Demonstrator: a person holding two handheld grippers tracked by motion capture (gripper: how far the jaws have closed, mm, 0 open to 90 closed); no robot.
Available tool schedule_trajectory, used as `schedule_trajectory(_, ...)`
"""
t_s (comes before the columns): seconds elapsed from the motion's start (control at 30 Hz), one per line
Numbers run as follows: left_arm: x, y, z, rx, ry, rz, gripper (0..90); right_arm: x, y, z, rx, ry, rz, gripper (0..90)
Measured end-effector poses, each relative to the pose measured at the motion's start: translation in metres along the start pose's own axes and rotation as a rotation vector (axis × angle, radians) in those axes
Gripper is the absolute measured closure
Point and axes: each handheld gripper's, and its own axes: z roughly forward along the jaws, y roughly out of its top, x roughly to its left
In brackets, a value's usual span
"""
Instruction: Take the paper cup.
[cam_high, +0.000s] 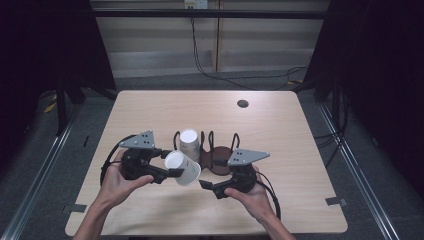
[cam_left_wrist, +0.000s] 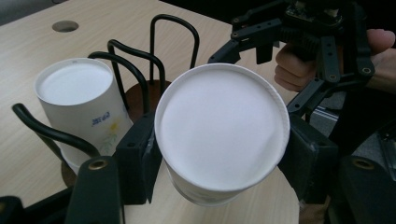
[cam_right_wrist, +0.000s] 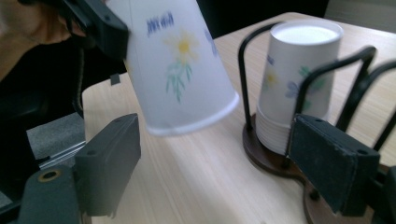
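My left gripper is shut on a white paper cup with a flower print, held upside down and tilted above the table. In the left gripper view the cup's flat base faces the camera, clamped between both pads. A second upside-down cup sits on a stack in a black wire rack with a brown base. My right gripper stands open at the rack's near side. Its jaws have nothing between them; the held cup hangs just beyond them, left of the racked cup.
The light wooden table has a round cable hole at the back right. Dark floor, rails and cables surround it. The rack's other wire loops to the right of the racked cup hold nothing.
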Motion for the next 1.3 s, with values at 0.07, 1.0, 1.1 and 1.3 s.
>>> schedule_trajectory(0.07, -0.001, -0.001, 0.0, 0.003, -0.001, -0.001, 36.4, 0.003, 0.004, 0.005, 0.012, 0.018, -0.023, 15.0)
schedule_trajectory(1.0, -0.016, 0.002, 0.017, -0.013, -0.114, -0.003, 36.3, 0.011, -0.011, 0.025, -0.012, 0.167, -0.071, 21.0)
schedule_trajectory(1.1, -0.014, 0.002, 0.018, -0.018, -0.124, -0.017, 36.3, 0.01, -0.011, 0.026, -0.031, 0.172, -0.061, 21.0)
schedule_trajectory(1.3, -0.012, -0.001, 0.023, -0.005, -0.147, -0.03, 36.3, 0.01, -0.015, 0.029, -0.04, 0.183, -0.061, 21.7)
